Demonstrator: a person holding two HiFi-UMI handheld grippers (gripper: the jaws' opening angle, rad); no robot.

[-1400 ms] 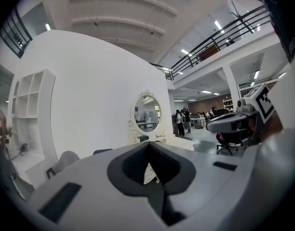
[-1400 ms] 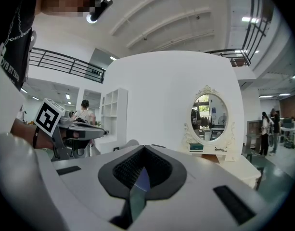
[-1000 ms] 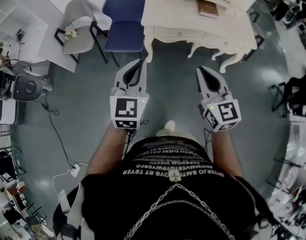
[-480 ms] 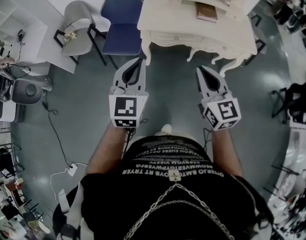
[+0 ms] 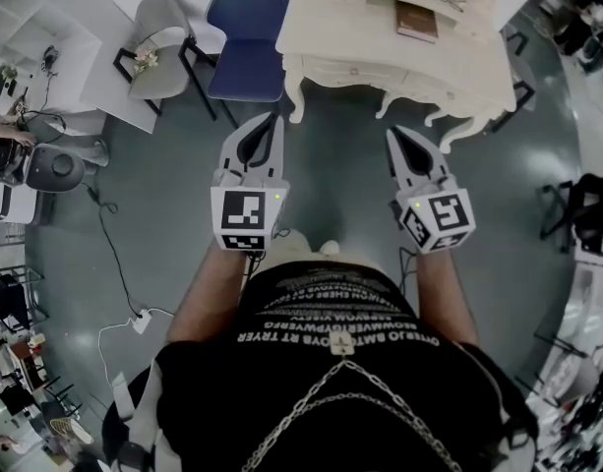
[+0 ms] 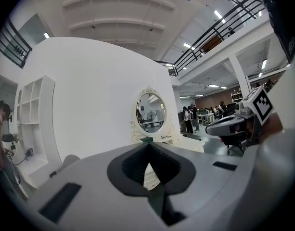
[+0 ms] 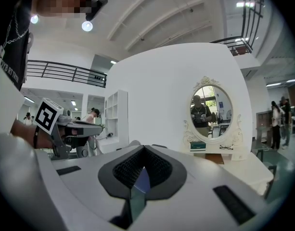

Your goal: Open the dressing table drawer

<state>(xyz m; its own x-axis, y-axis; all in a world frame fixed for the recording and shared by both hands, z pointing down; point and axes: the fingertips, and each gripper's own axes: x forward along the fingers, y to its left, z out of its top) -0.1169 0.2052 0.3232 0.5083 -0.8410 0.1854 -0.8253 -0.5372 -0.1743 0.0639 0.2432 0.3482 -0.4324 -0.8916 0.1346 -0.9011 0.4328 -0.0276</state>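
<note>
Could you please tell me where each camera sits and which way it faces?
Head view: on the person's head, looking steeply down at the floor before the dressing table; shows torso, forearms, left gripper and right gripper.
Left gripper view: on the left gripper, facing along its shut fingers towards the mirror; the right gripper shows at right.
Right gripper view: likewise on the right gripper, facing the mirror; the left gripper shows at left.
Shared: both gripper views see the mirror.

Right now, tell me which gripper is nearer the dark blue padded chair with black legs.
Left. The left gripper hangs just short of the dark blue padded chair, by its front legs; the right gripper sits farther right, before the cream dressing table.
</note>
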